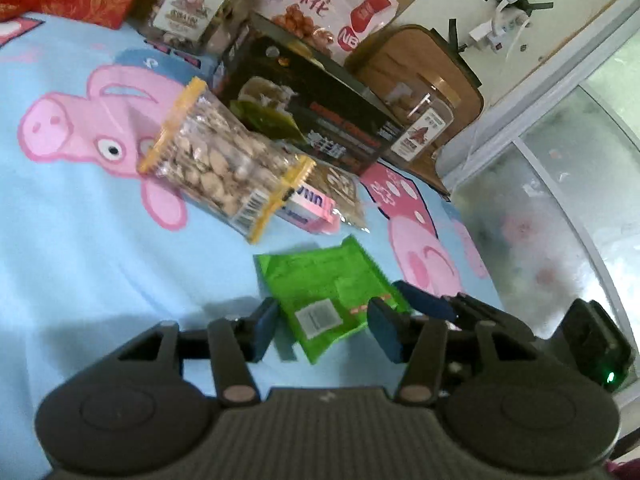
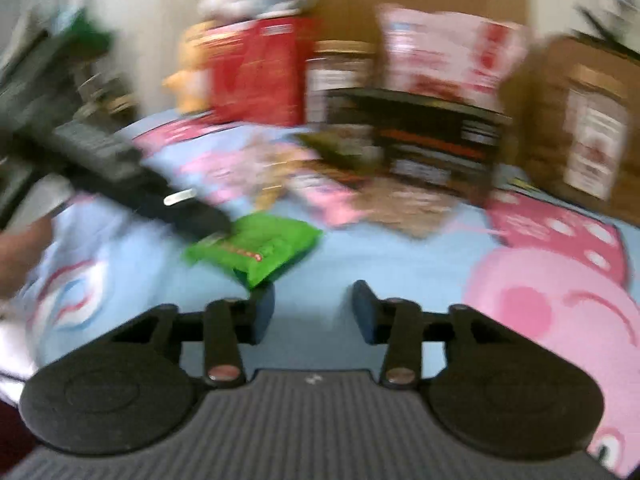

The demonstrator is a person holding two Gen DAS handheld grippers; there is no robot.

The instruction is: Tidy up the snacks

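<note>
Snacks mostly sorted; green packet (image 1: 328,298) loose on the sheet (image 1: 80,240).
Left gripper (image 1: 322,326) straddles it unclamped; right gripper (image 2: 314,312) parted, empty.

Left wrist view: the camera sits behind the left gripper (image 1: 324,326), looking forward and downward along its fingers, close above a light blue cartoon-pig bedsheet (image 1: 80,240). It faces a wall-side row of snacks, among them a black box (image 1: 320,120). The horizon is tilted and the frame is fairly sharp.

Right wrist view: the camera sits behind the right gripper (image 2: 314,314), likewise angled down over the bedsheet (image 2: 380,264), level and heavily blurred.

Shared field: both views take in the green packet (image 1: 332,296) (image 2: 260,248) lying near the fingertips, the black box (image 2: 420,140), and each other's gripper (image 1: 432,304) (image 2: 200,220).
</note>
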